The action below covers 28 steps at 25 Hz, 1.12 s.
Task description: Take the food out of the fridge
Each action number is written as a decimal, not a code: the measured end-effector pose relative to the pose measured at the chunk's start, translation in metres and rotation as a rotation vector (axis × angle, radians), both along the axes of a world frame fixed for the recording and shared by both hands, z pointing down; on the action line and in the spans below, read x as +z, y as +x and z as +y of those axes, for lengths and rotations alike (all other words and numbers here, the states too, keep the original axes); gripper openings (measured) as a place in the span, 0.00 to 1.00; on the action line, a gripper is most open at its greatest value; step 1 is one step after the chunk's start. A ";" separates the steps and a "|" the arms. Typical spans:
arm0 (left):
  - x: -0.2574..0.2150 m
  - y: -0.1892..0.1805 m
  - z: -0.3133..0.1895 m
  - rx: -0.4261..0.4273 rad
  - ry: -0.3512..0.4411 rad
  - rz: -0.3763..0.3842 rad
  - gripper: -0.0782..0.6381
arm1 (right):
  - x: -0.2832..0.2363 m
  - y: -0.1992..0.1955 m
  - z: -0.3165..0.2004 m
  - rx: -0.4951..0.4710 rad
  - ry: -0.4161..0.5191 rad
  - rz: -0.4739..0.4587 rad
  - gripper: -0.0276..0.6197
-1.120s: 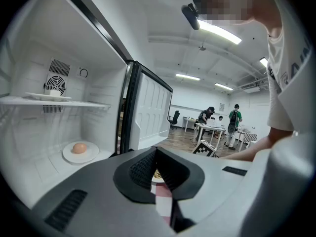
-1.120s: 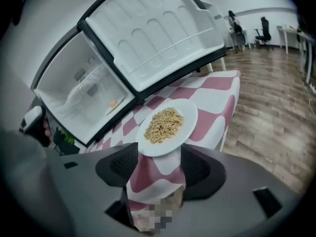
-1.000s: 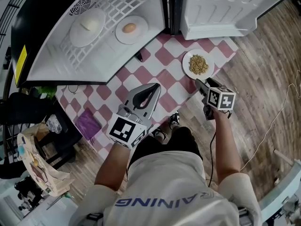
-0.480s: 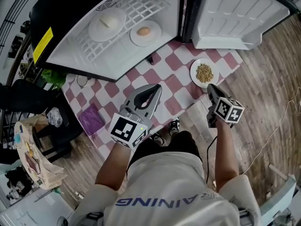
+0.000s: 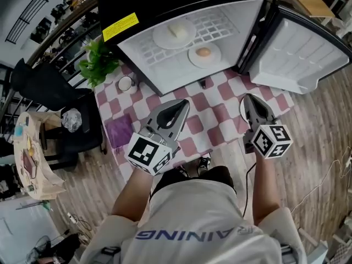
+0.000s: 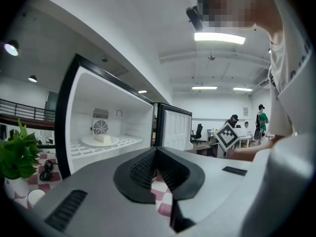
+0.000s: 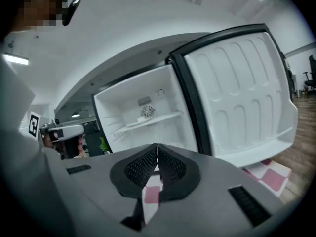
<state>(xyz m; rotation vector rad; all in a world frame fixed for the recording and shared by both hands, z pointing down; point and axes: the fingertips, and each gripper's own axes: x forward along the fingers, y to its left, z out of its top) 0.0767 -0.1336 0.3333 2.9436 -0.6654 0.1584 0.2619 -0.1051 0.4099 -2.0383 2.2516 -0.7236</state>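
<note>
— How do your grippers stand?
— Both are clenched on nothing; my left gripper [image 5: 181, 102] has its jaws tip to tip, with only a bit of checked mat [image 5: 192, 122] showing below them in its own view; my right gripper [image 5: 248, 97] has just been closing, its jaws now meet, and nothing is between them

— What differs from a second ago?
— Back then my right gripper hung just beside the grain plate on the mat; now it points at the open fridge [image 5: 137, 56], and I cannot make that plate out past it; my left gripper sits at much the same spot in the head view; that view itself has swung up, so the fridge's black top with its yellow label [image 5: 120, 26] now shows, and a plant [image 5: 98, 62] and a cup [image 5: 125, 83] beside the fridge have come into sight

— Where is the food?
— Two plates lie on the shelf [image 5: 223, 25] inside the fridge; the block plate [image 5: 159, 37], with a white block, is farther in; the egg plate [image 5: 193, 56], with a brownish egg-like piece, is nearer the shelf's front edge, toward the door [image 5: 297, 54]; the two are near each other but apart; neither gripper touches them; the door stands wide open on the right
</note>
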 end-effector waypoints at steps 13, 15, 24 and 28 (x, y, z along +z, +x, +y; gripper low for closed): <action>-0.075 -0.073 -0.014 -0.187 0.126 0.102 0.12 | -0.116 -0.079 -0.027 -0.187 0.196 0.040 0.08; -0.076 -0.078 -0.016 -0.199 0.135 0.097 0.12 | -0.118 -0.082 -0.029 -0.190 0.205 0.032 0.08; -0.078 -0.073 -0.017 -0.193 0.137 0.117 0.12 | -0.104 -0.073 -0.027 -0.152 0.170 -0.016 0.08; -0.075 -0.070 -0.016 -0.192 0.134 0.110 0.12 | -0.102 -0.070 -0.030 -0.148 0.160 -0.049 0.08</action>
